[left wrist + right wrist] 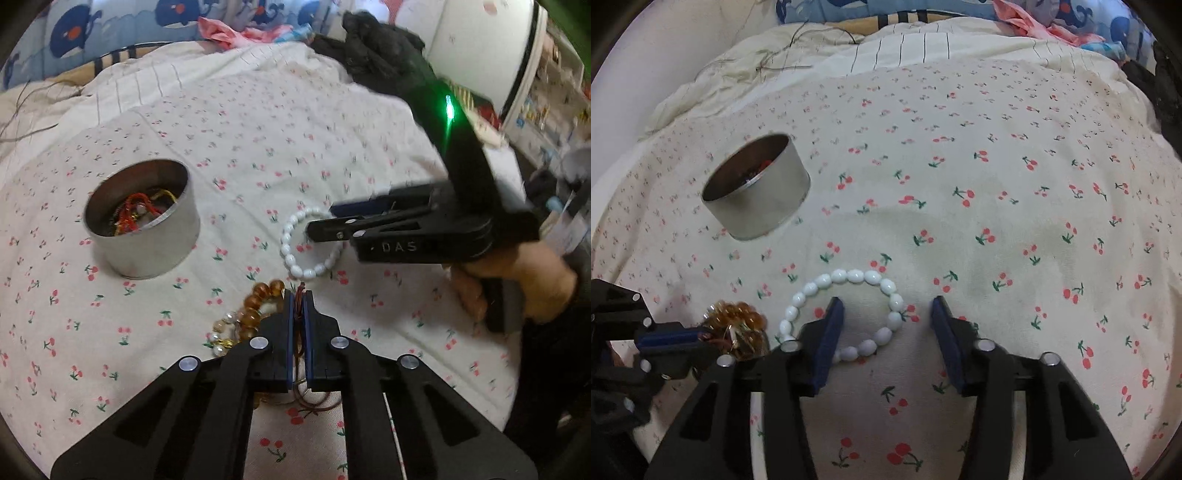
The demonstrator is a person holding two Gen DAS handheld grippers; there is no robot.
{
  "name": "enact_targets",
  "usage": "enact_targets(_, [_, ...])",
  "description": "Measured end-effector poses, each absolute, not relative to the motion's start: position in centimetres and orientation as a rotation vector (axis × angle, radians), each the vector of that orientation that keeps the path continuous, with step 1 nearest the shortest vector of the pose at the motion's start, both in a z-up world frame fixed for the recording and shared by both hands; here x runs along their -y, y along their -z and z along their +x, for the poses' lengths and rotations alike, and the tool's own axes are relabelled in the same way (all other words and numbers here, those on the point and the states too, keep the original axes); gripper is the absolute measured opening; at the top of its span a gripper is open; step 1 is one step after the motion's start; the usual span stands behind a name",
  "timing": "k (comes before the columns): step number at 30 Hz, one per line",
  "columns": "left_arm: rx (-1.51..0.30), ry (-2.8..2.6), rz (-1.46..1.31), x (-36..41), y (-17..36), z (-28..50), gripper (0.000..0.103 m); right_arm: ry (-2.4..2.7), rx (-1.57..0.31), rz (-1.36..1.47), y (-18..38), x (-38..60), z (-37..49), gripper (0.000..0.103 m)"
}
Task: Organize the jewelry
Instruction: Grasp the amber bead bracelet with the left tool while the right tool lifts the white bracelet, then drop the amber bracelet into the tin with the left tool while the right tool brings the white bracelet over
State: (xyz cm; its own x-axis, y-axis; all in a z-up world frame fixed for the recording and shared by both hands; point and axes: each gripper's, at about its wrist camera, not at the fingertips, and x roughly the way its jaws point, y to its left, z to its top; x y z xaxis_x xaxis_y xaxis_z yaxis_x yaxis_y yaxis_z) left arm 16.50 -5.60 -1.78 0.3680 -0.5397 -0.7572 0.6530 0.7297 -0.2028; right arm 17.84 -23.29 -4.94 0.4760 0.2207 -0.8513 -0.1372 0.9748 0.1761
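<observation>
A brown cord is pinched between the pads of my left gripper, which is shut on it; loose strands hang below the jaws. An amber bead bracelet with pearl and gold bits lies against the left finger. A white bead bracelet rests flat on the cherry-print bedsheet. My right gripper stands open over it, with the ring's right side between the pads and untouched. In the right wrist view my left gripper sits at the amber beads. A round metal tin holds red and gold jewelry.
The cherry-print bedsheet spreads wide to the right of the tin. Rumpled cream bedding and thin wires lie at the back. A black cloth and pink fabric sit at the far edge. A hand holds the right gripper.
</observation>
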Motion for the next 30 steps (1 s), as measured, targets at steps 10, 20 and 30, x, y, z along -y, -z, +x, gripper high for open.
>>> enact_targets(10, [-0.842,0.747,-0.038,1.4,-1.6,17.8,0.004,-0.247,-0.95,0.176,2.5,24.4,17.3,0.008])
enact_targets(20, [-0.809,0.729,-0.055,0.5,-3.1,18.0,0.004,-0.316,-0.77,0.211,-1.5,24.3,16.2,0.008])
enact_targets(30, [-0.782,0.705,-0.1,-0.8,-5.0,20.7,0.004,-0.395,-0.636,0.218,-4.4,22.7,16.0,0.008])
